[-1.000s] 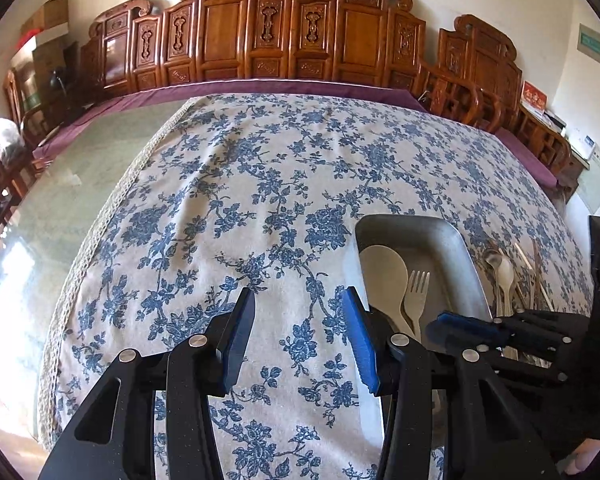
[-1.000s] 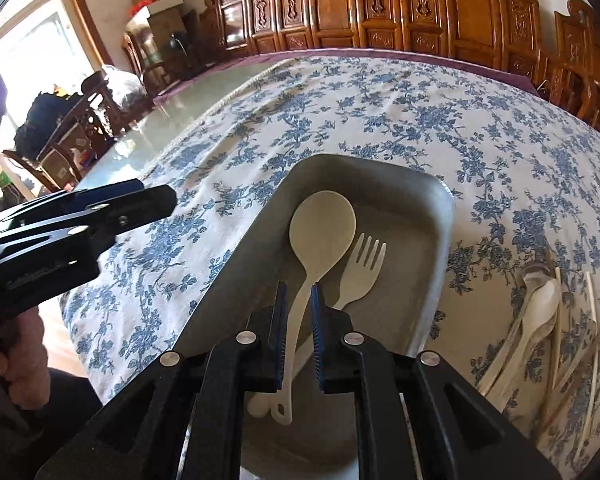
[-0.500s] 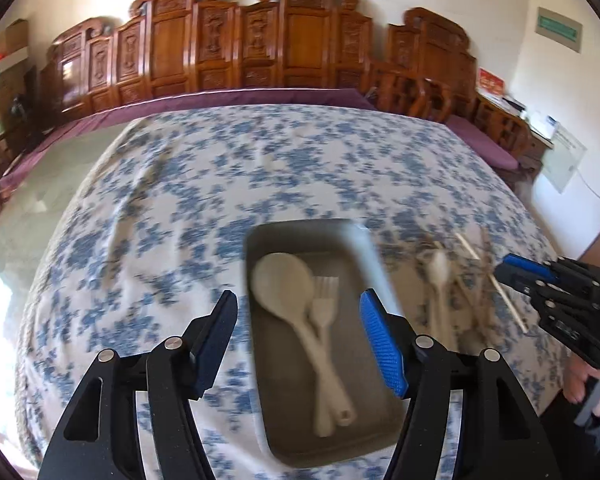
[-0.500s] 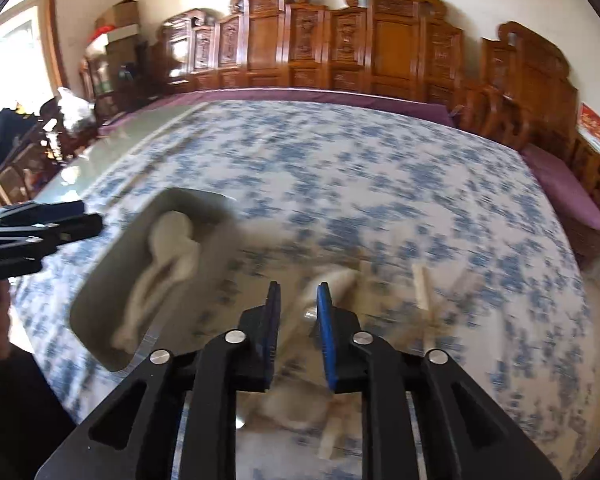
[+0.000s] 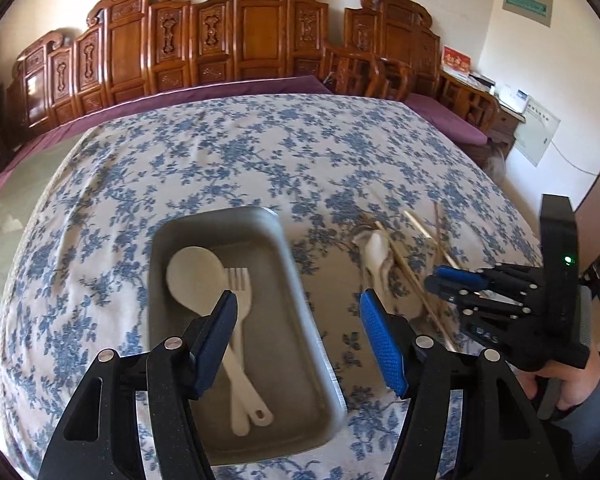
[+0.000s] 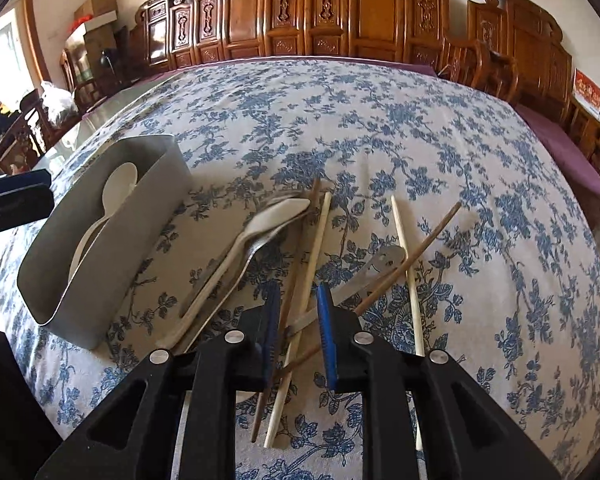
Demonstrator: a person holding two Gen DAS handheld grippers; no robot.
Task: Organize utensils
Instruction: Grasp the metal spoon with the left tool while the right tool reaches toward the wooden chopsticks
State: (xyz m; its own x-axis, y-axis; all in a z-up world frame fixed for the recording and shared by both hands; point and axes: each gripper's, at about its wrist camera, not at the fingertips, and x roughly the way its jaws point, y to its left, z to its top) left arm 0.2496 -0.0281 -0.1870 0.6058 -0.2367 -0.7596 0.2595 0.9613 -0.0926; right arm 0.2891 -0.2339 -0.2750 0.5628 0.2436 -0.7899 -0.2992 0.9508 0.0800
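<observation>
A grey tray [image 5: 156, 280] lies on the floral cloth and holds a white spoon [image 5: 194, 276] and a white fork [image 5: 240, 292]. My left gripper [image 5: 296, 300] hangs open above the tray's right rim, with nothing between its pads. Right of the tray [image 6: 112, 240] lies a loose pile: a white spoon [image 6: 276, 214] on a metal spoon [image 6: 260, 244], light chopsticks [image 6: 318, 236], a dark chopstick [image 6: 420, 248] and a metal handle [image 6: 384, 260]. My right gripper [image 6: 298, 292] hovers over this pile with its jaws a narrow gap apart, gripping nothing. A hand holds that right gripper [image 5: 432, 280].
The blue floral tablecloth [image 6: 380, 120] covers a large table with bare glass [image 5: 4, 216] at the left. Carved wooden chairs [image 5: 260, 40] line the far side and right. Boxes [image 6: 96, 8] stand at the back left.
My right gripper left the tray, where the spoon's handle was between its jaws, and moved right over the loose pile. My left gripper opened wider and came over the tray.
</observation>
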